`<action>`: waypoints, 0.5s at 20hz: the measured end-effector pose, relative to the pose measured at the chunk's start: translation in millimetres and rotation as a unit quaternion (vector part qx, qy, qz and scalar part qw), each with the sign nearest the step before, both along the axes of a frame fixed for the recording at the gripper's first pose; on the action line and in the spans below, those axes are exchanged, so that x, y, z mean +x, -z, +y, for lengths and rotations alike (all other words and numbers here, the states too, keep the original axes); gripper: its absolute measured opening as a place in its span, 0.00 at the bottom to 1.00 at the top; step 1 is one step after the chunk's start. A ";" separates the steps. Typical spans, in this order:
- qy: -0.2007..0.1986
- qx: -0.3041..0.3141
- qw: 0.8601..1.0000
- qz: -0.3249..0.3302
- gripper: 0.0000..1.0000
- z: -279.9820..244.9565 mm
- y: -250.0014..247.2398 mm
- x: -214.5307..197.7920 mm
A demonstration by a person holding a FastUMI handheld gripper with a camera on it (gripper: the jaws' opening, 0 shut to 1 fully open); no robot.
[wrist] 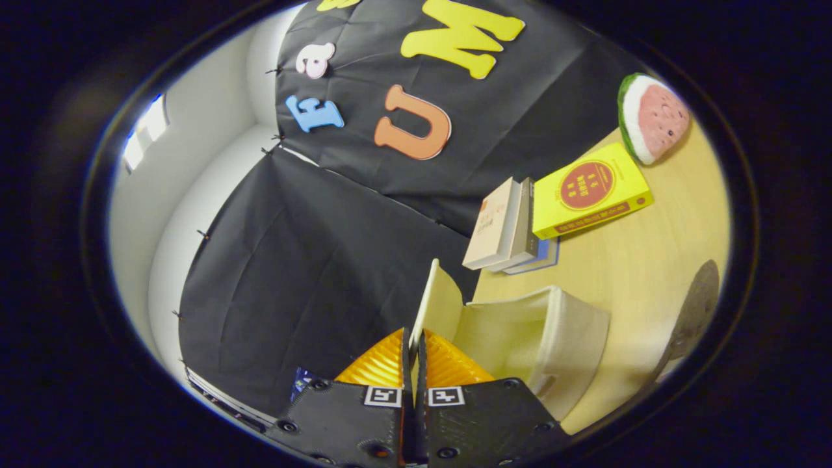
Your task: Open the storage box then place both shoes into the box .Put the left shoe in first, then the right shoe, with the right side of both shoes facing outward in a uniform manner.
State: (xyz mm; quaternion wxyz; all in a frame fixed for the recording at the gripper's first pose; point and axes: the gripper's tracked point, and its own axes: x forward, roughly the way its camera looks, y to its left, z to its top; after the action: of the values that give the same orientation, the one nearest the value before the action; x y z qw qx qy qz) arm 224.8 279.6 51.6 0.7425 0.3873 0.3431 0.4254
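The gripper (413, 354) pinches the box lid (434, 305) tight between both fingers; a hard pull could tip the storage box (546, 338).

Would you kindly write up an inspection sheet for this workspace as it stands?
Surface: pale wooden table, view strongly tilted.
Job's things: cream fabric storage box just ahead of the fingers, its lid flap raised; shoes: nothing seen.
Clutter: yellow book lying on a blue book, two pale books beside it, watermelon plush beyond, dark round object at the table's edge.
Grippers: claw shut on the lid flap, a thin edge pinched between both fingers.
Cables: nothing seen.
Surroundings: black cloth wall, white wall.
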 end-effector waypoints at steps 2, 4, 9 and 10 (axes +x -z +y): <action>0.001 0.010 1.000 -0.001 0.00 18.8 -14.3 -1.6; 0.000 0.022 1.000 -0.002 0.01 42.6 -27.1 -4.5; -0.011 0.028 0.999 -0.010 0.03 113.9 -42.9 -11.2; -0.014 0.029 0.999 -0.012 0.03 127.4 -44.3 -13.1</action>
State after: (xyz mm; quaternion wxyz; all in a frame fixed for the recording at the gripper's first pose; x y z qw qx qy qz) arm 211.7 407.0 95.9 0.7293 0.3987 0.3271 0.4497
